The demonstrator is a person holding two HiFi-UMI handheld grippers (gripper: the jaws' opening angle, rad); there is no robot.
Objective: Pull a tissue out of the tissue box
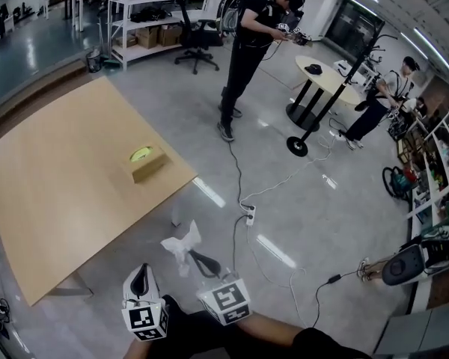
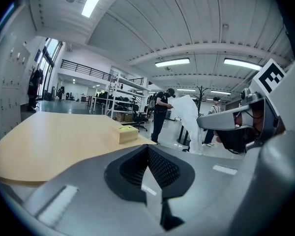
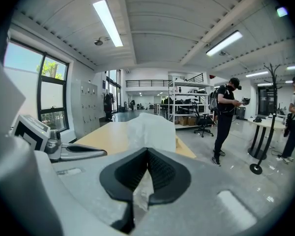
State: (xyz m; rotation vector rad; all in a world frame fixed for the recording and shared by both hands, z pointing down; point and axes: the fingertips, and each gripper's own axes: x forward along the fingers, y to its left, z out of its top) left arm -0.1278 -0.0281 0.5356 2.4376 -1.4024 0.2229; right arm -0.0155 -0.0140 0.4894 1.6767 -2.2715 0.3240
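On the left we see a big wooden tabletop (image 1: pixel 60 185). The tissue box (image 1: pixel 148 164) sits on it, near the edge beside the open floor. It is a small tan box with a yellow-green patch on top.

Lower down, off the tabletop and over the grey floor (image 1: pixel 299 193), is our left gripper (image 1: pixel 141 274). In the left gripper view its two jaws are pressed together at the tips. Nothing is between them.

Just to the right of it is the white tissue (image 1: pixel 181 245). It is crumpled and floppy. Our right gripper (image 1: pixel 197 259) is pinching it. In the right gripper view the tissue runs down between the two jaws and puffs up above them. The tissue is well apart from the tissue box and does not touch it.

Farther right, a white power strip (image 1: pixel 249 215) lies on the floor with cables running from it. Past it a person in black (image 1: pixel 254 36) stands, holding something in both hands. Next comes a round table (image 1: pixel 325 77) on a black stand. At the far right another person (image 1: pixel 382 103) leans over.
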